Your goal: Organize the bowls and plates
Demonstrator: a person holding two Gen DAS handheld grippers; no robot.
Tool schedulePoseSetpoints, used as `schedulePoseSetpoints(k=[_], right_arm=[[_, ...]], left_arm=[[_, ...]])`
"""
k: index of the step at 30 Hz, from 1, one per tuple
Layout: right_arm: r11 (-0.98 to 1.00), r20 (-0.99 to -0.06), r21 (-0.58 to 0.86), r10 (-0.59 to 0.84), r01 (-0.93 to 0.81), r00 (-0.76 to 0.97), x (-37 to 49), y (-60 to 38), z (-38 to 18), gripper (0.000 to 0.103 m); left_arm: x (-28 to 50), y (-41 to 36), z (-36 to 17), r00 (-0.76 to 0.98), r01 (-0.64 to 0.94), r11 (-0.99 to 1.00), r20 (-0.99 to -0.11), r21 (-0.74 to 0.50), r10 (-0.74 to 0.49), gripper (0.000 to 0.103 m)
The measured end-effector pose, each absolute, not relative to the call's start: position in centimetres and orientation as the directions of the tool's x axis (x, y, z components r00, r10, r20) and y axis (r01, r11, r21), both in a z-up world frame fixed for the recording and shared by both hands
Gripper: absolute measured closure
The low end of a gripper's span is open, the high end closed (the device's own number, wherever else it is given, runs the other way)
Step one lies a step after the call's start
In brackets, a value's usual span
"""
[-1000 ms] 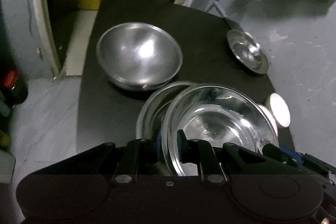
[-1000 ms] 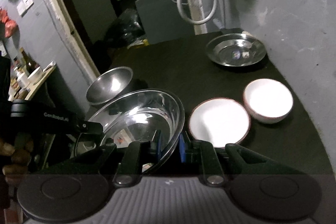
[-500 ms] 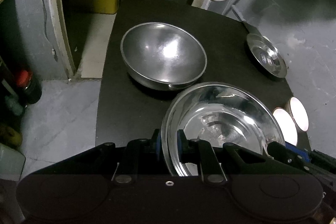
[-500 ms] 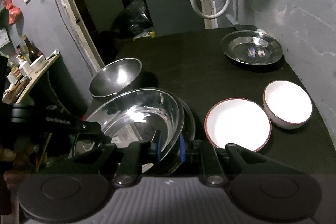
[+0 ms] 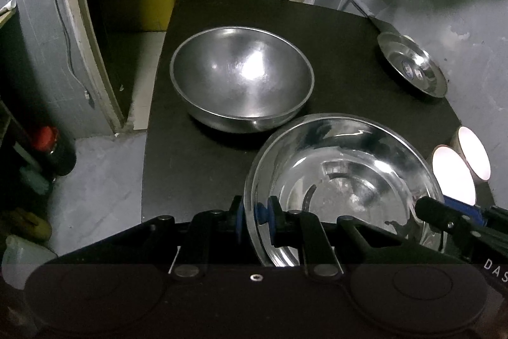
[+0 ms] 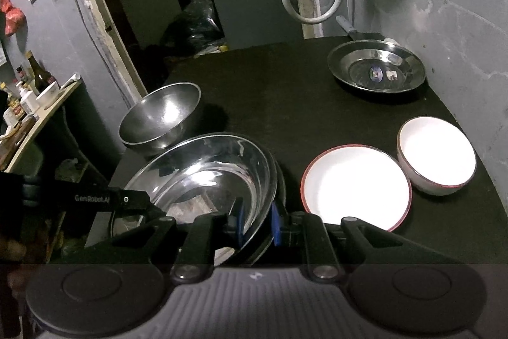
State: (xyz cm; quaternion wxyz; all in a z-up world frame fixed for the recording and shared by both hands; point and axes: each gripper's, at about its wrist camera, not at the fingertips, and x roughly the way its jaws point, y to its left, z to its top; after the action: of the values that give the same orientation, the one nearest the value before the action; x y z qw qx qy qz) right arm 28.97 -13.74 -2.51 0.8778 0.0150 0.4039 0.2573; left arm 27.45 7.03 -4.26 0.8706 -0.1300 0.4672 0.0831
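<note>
We grip the steel plate (image 5: 343, 180) two-handed: left gripper (image 5: 255, 216) pinches its 9 o'clock rim, right gripper (image 6: 257, 220) its 5 o'clock rim. It sits at the table's (image 6: 279, 91) 7 o'clock, above a second dish. Thin, stiff, slick, light; rim grips suit.

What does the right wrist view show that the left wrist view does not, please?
Only the right wrist view shows the shelf of bottles and a second steel rim beneath the held plate. Only the left wrist view shows the yellow bin. Both show the left gripper and right gripper clamped on the shiny steel plate, and the deep steel bowl.
</note>
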Motion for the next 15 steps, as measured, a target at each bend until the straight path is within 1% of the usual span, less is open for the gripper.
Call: schedulePoseSetpoints(k=[4, 6, 8, 10, 12, 13, 14, 15], right_arm=[[0.868, -0.701, 0.230, 0.462, -0.441, 0.543, 28.85, -13.65, -2.72, 0.079], [0.866, -0.700, 0.234, 0.465, -0.441, 0.542, 28.80, -13.62, -2.71, 0.074], [0.866, -0.699, 0.237, 0.467, -0.440, 0.542, 28.77, -13.62, -2.72, 0.067], [0.868, -0.699, 0.239, 0.464, -0.435, 0.543, 28.73, -13.66, -2.78, 0.063], [0.867, -0.698, 0.250, 0.470, -0.432, 0.541, 28.68, -13.81, -2.85, 0.062], [0.865, -0.695, 0.254, 0.474, -0.433, 0.541, 28.61, -13.89, -2.81, 0.061], [0.864, -0.692, 0.255, 0.477, -0.434, 0.542, 28.53, -13.94, -2.75, 0.057], [0.864, -0.691, 0.254, 0.477, -0.435, 0.543, 28.45, -13.93, -2.68, 0.054]], left_arm=[[27.45, 7.08, -4.33, 0.549, -0.266, 0.953, -0.835, -0.149, 0.023, 0.087], [27.43, 7.03, -4.28, 0.553, -0.265, 0.952, -0.833, -0.150, 0.023, 0.087], [27.42, 6.93, -4.25, 0.554, -0.264, 0.953, -0.832, -0.149, 0.023, 0.083], [27.35, 6.88, -4.19, 0.555, -0.264, 0.953, -0.831, -0.147, 0.026, 0.082], [27.20, 6.91, -4.15, 0.553, -0.271, 0.952, -0.833, -0.146, 0.030, 0.074], [27.09, 6.95, -4.09, 0.553, -0.275, 0.950, -0.832, -0.145, 0.033, 0.068], [26.98, 6.95, -4.00, 0.554, -0.279, 0.949, -0.832, -0.145, 0.036, 0.063], [26.81, 6.95, -3.89, 0.556, -0.283, 0.948, -0.830, -0.145, 0.038, 0.060]])
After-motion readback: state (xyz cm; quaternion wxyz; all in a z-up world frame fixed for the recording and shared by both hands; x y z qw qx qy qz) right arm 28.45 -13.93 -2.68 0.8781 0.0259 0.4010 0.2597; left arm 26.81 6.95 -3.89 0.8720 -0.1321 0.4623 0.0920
